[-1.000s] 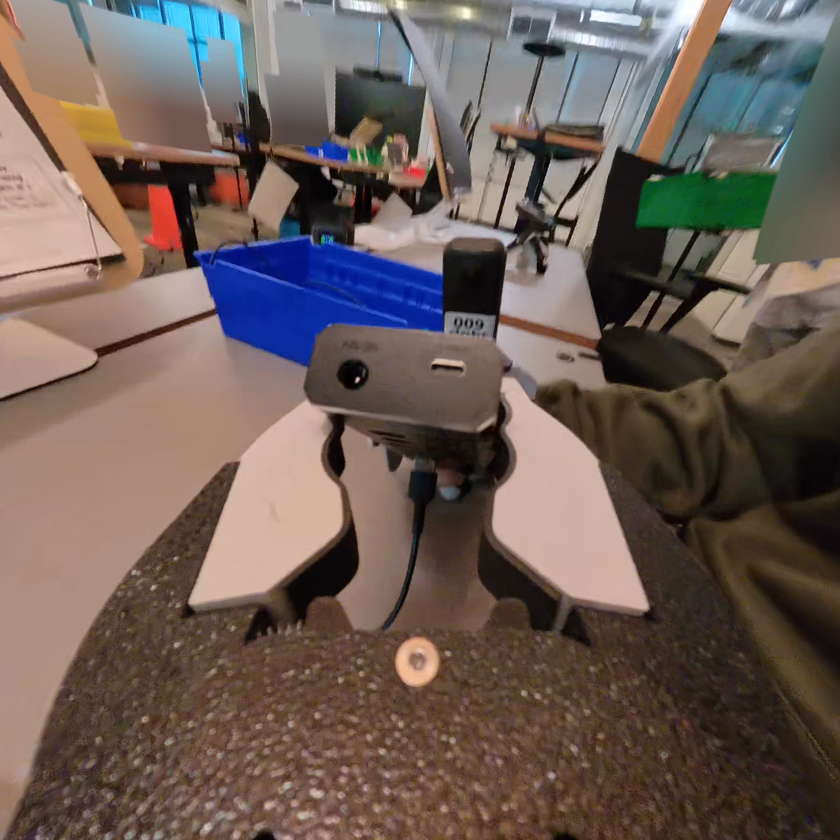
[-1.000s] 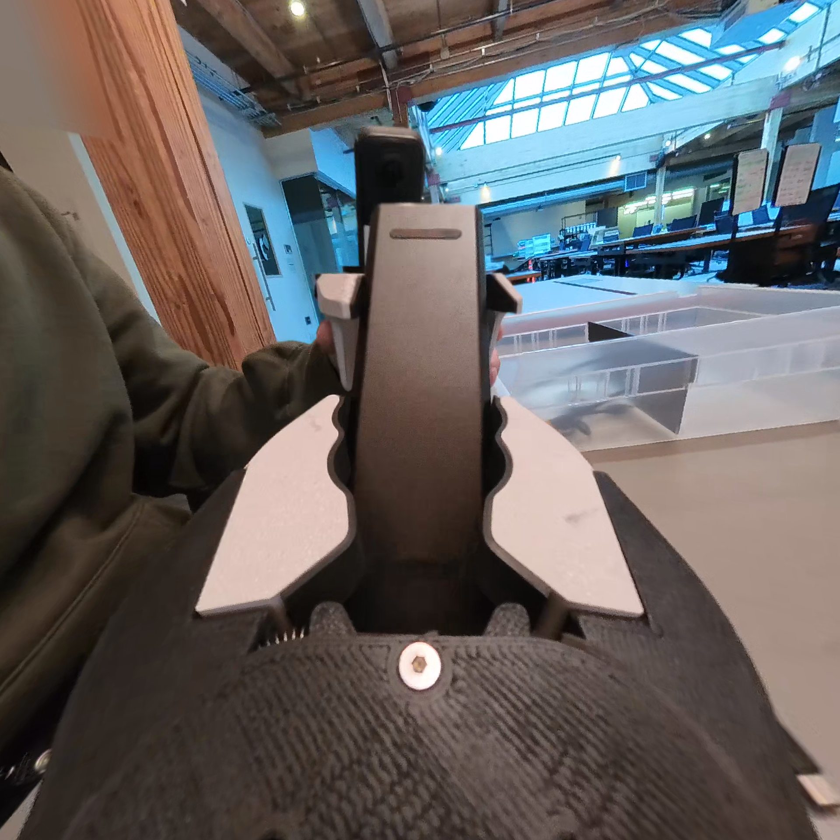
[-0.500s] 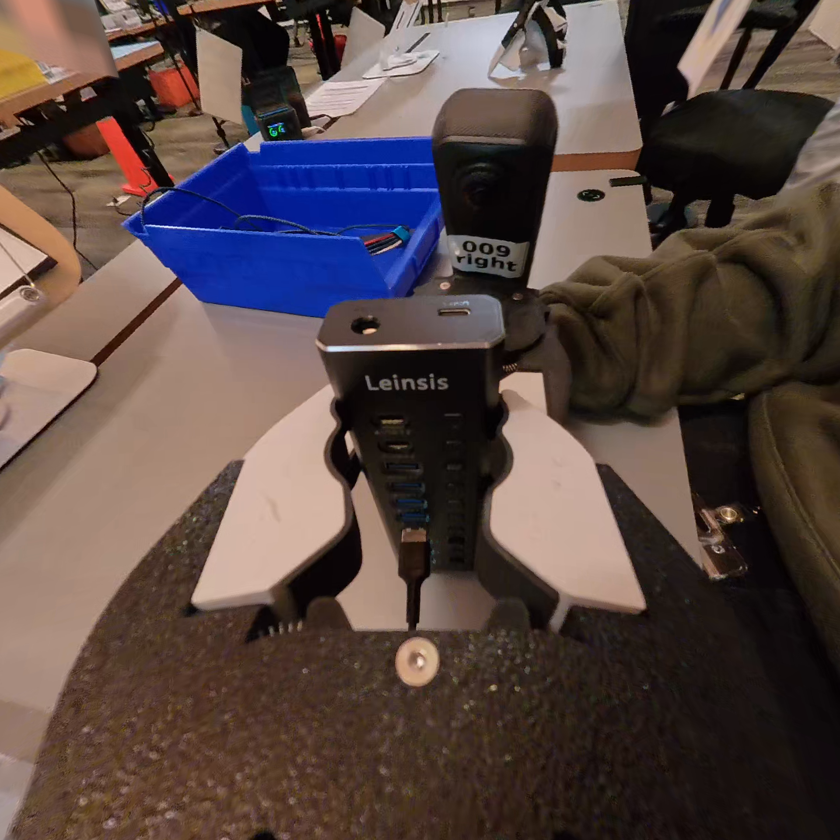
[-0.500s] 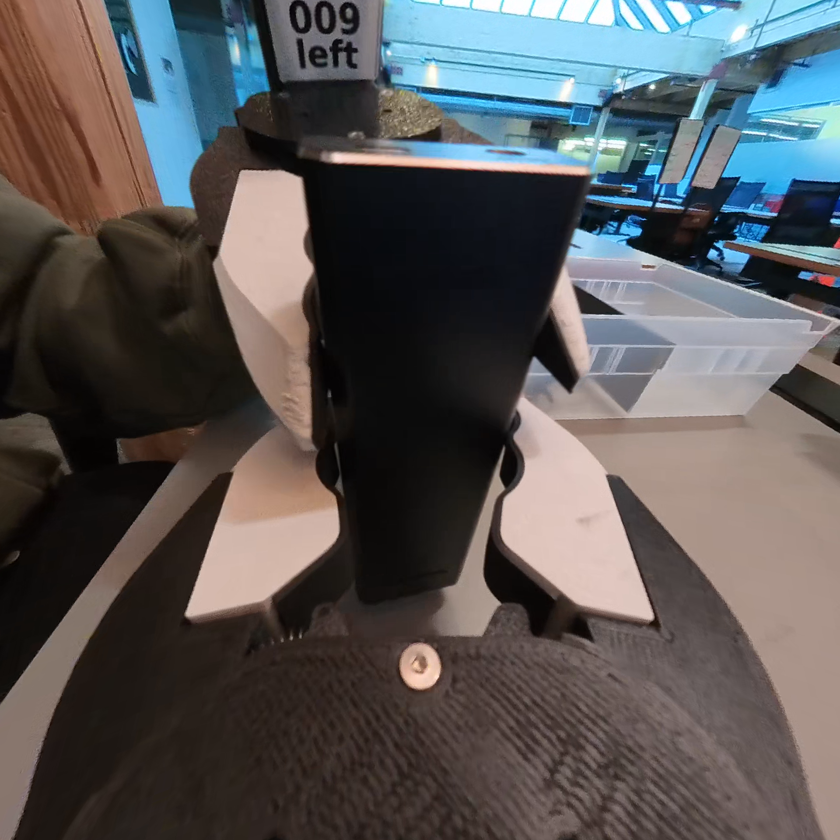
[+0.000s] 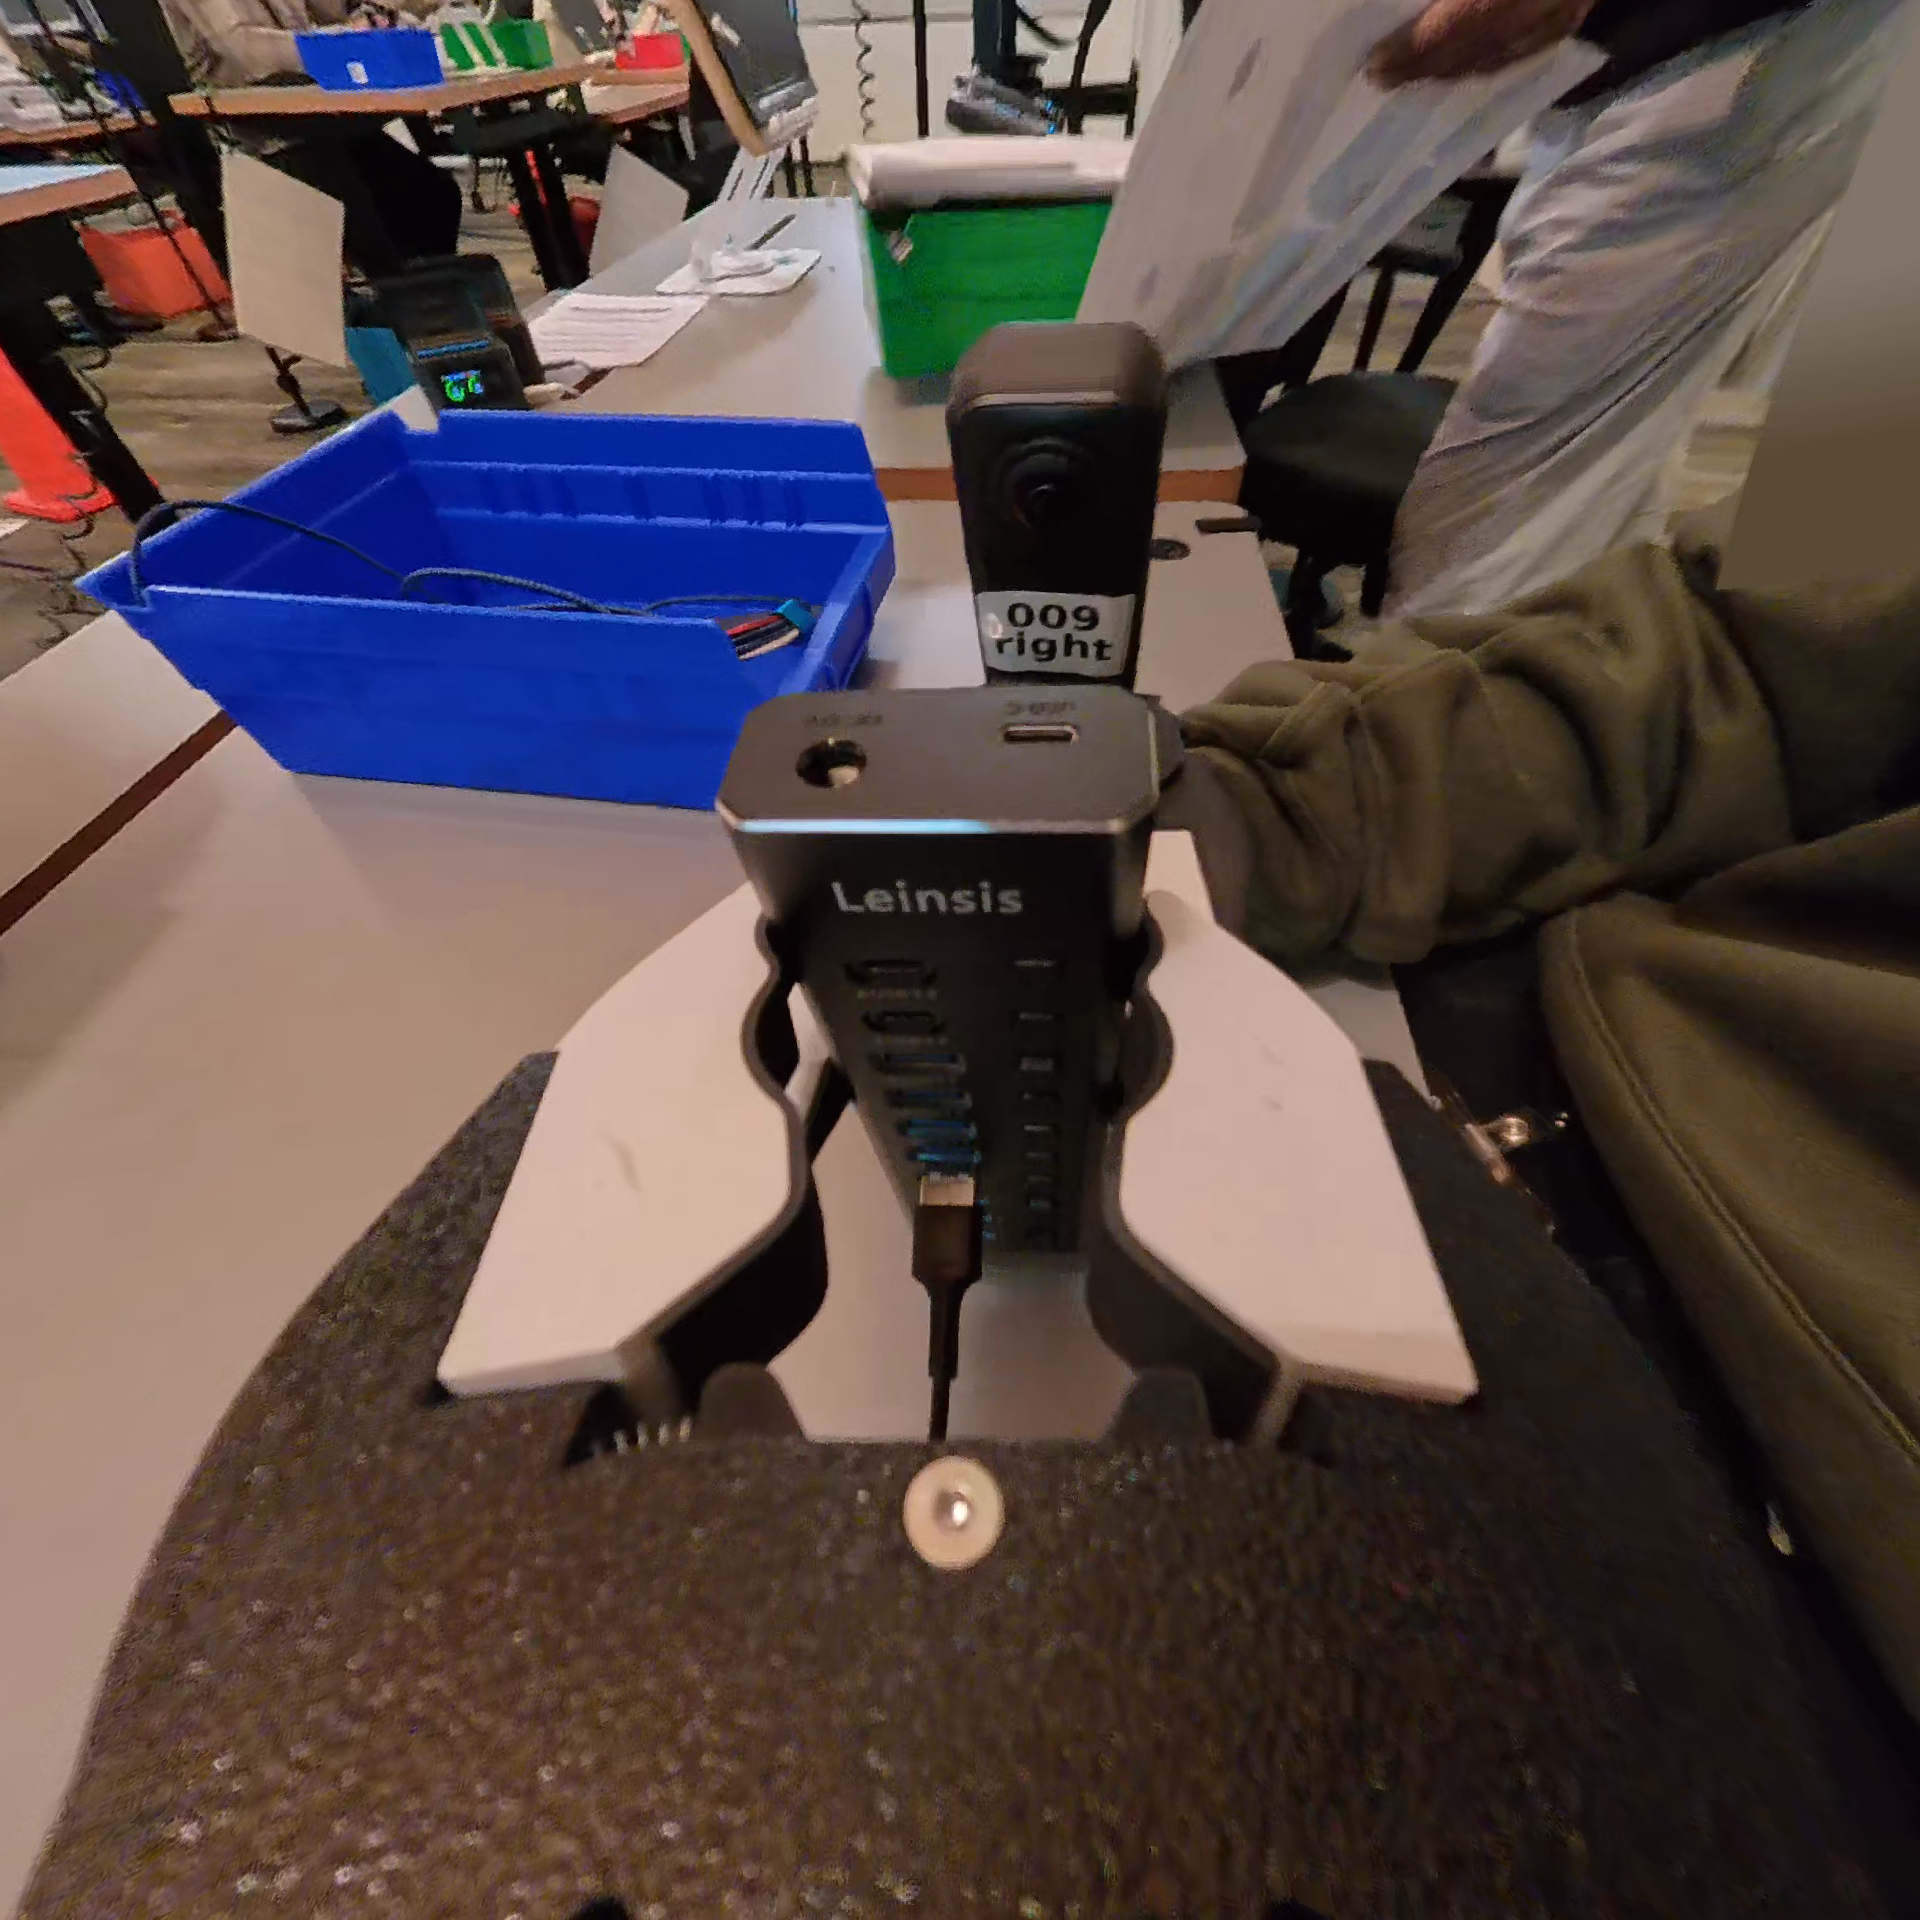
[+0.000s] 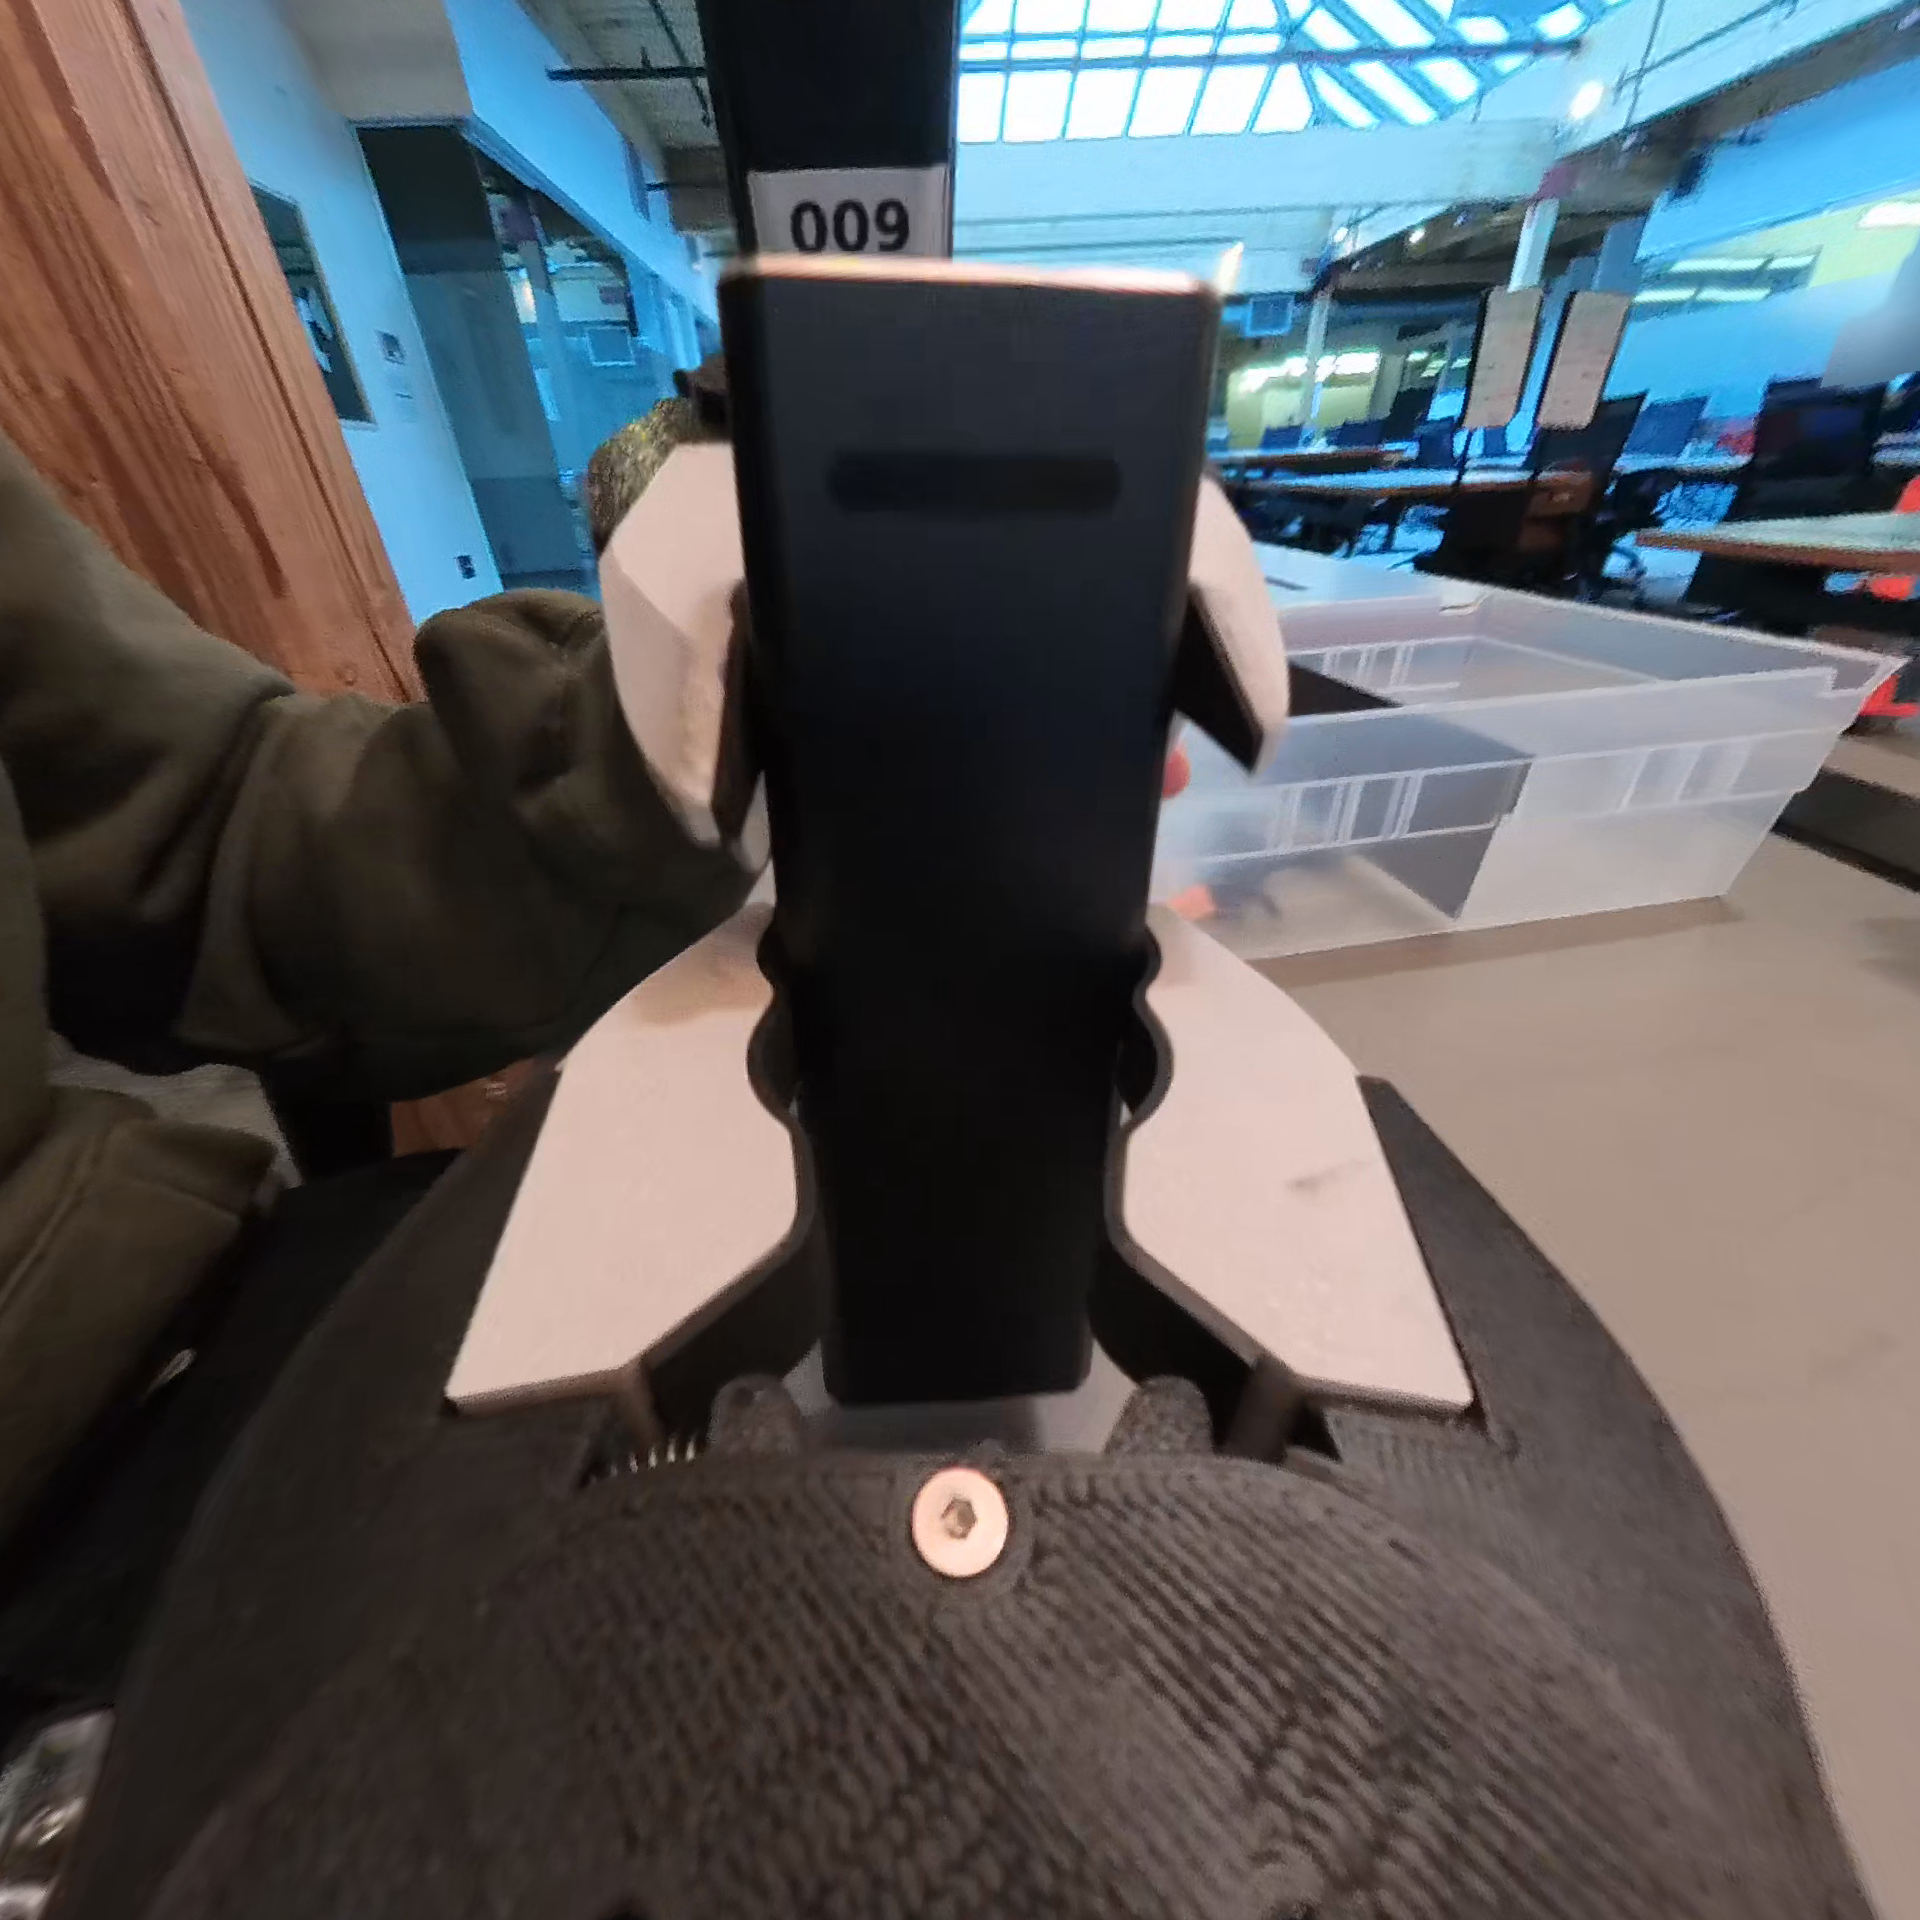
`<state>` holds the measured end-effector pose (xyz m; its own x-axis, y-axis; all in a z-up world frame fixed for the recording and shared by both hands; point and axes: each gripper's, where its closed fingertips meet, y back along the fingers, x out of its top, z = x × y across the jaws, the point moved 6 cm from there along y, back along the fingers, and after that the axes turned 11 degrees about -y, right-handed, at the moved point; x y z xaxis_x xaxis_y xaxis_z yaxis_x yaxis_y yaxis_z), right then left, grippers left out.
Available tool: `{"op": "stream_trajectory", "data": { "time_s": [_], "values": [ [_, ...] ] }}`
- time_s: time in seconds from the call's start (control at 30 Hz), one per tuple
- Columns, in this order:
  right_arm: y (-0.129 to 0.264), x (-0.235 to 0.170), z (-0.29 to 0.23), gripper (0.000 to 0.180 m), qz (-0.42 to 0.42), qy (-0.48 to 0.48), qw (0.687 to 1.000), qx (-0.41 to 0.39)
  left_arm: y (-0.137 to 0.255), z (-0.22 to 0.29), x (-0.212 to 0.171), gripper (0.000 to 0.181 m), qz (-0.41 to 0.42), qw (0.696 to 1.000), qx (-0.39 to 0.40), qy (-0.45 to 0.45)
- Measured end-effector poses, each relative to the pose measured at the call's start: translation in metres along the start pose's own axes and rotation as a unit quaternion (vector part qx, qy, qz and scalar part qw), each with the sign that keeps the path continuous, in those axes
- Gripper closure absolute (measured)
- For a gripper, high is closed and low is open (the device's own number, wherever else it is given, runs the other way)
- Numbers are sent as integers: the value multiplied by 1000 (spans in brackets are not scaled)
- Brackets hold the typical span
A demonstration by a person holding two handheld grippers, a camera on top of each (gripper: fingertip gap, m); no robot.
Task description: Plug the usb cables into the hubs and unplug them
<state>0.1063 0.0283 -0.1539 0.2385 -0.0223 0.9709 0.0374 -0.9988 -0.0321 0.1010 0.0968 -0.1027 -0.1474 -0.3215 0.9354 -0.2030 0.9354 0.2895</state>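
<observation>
In the left wrist view, the left gripper (image 5: 951,997) was clenched on the sides of a black USB hub (image 5: 940,935), holding it upright above the grey desk (image 5: 312,987) with its port face turned to the camera. That hold probably kept the row of ports reachable. A dark USB cable (image 5: 943,1257) sat plugged into one of the lower ports, its lead dropping toward the gripper body. Behind, a blue bin (image 5: 499,665) held more cables, likely the supply for later plugging. The right gripper's camera (image 5: 1055,509) rose just behind the hub.

In the right wrist view, the right gripper (image 6: 956,997) also grasped the hub (image 6: 966,779), by its plain back side, so both grippers braced it, which I judge steadied it for pulling the plug. The left gripper's fingers (image 6: 665,665) showed farther up the hub. A clear compartment tray (image 6: 1558,769) stood well apart on the desk (image 6: 1558,1091).
</observation>
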Motion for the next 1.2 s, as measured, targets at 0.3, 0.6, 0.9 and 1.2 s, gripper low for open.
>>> {"op": "stream_trajectory", "data": {
  "time_s": [0.3, 0.6, 0.9, 1.2],
  "values": [
    [-4, -2, 5, 117, -19, -10, 999, -26, 12, 1, 10, 121, -43, 996, 40, -60],
    [-13, -7, -3, 118, -47, -11, 999, 11, 10, 9, 8, 121, -5, 997, -13, -75],
    [-14, -9, -7, 119, -56, 22, 998, -7, 11, 13, 8, 121, -11, 995, -28, -92],
    [-7, -3, 1, 119, -17, -14, 1000, -12, 16, 3, 11, 119, 14, 998, 35, -59]
  ]
}}
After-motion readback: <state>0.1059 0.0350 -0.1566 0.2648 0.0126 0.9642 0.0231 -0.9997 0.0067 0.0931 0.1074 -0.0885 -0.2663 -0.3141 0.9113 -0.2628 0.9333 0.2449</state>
